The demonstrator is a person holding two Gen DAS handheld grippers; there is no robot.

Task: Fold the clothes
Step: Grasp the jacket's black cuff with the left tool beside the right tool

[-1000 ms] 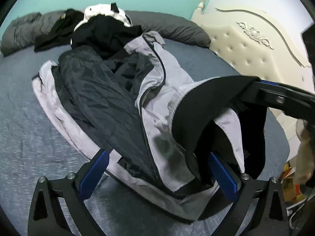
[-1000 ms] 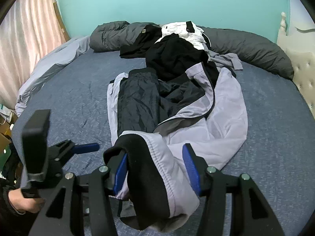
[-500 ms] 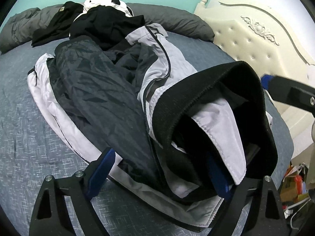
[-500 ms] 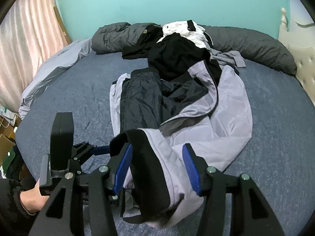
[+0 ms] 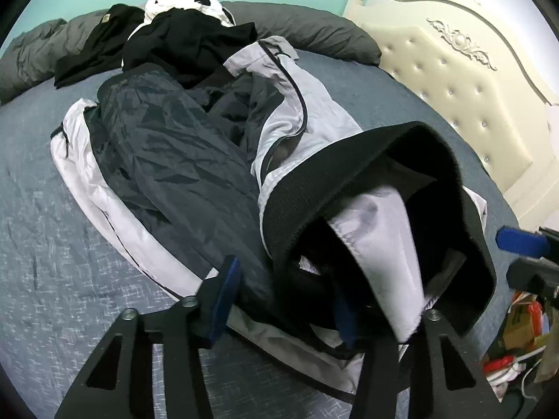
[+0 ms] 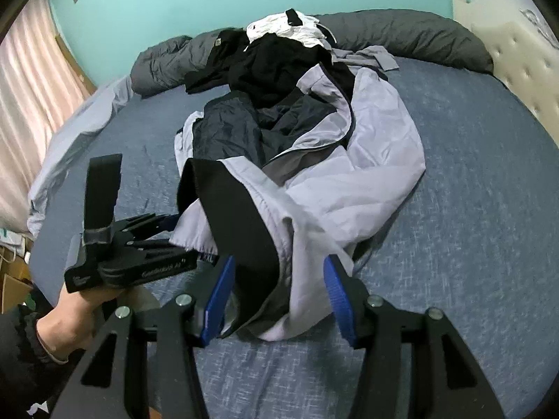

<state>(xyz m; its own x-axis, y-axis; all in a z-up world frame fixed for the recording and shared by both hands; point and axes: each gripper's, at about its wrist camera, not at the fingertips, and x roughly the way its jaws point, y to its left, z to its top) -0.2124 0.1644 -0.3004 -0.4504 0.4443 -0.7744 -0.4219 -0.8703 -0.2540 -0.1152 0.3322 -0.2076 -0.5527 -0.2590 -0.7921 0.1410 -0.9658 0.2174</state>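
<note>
A light grey jacket (image 6: 367,160) with dark lining and a black hem band (image 5: 353,178) lies open on the blue bed (image 6: 489,209). Its near hem is lifted off the bed. My left gripper (image 5: 283,300) has hem cloth draped between and over its blue pads, its right pad mostly hidden by the cloth. In the right wrist view the left gripper (image 6: 164,223) reaches in from the left at the hem's corner. My right gripper (image 6: 276,300) has the hem (image 6: 244,230) bunched between its wide-set pads; no pad visibly presses the cloth.
A pile of black and white clothes (image 6: 276,45) sits at the far end of the jacket, before a grey rolled duvet (image 6: 412,38). A cream headboard (image 5: 471,80) stands on the right. Boxes and clutter (image 5: 520,335) lie on the floor beyond the bed edge.
Both grippers have moved forward and up with the hem, folding it toward the jacket's middle. The black band now arches higher in the left wrist view.
</note>
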